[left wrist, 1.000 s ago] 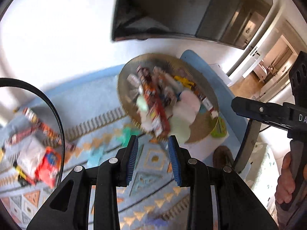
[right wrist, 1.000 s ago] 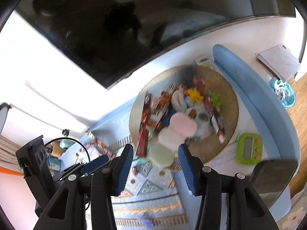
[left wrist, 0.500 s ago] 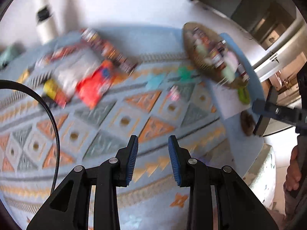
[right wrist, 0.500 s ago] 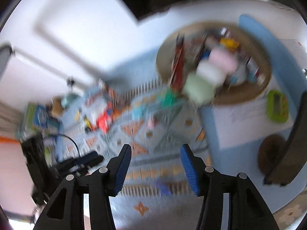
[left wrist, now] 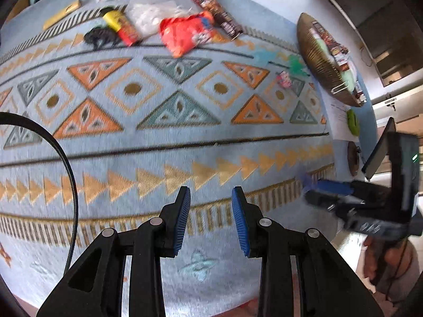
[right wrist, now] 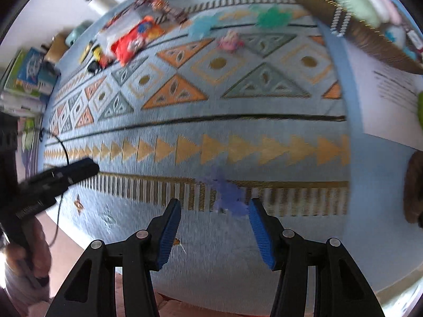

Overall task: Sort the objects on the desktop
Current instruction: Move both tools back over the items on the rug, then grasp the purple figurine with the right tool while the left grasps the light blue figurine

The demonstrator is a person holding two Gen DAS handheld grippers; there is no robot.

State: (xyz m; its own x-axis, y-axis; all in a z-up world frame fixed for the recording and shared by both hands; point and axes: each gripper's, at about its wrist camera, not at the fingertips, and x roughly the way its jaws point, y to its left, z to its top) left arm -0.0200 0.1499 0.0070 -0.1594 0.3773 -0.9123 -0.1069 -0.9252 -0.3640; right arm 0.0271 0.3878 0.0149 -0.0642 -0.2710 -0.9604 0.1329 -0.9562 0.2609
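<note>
2 grippers are hanging over the patterned cloth, both with nothing between their blue pads. Low in the right wrist view, the right gripper is standing with its jaws well apart, having just been opening a little, and a small purple toy is lying just above and between its fingertips, nearer the right-hand pad. That toy looks like the coming pick, and the right gripper is plainly the nearer; blur is hiding the toy's long axis. The left gripper is holding its jaws only narrowly apart, over bare cloth. In its view the purple toy is showing only as a smear at the right gripper's tips, at right. Farther up, a pink toy and green toy are lying loose. The woven basket, already filled, is sitting at upper right; snack packets are crowding the top.
</note>
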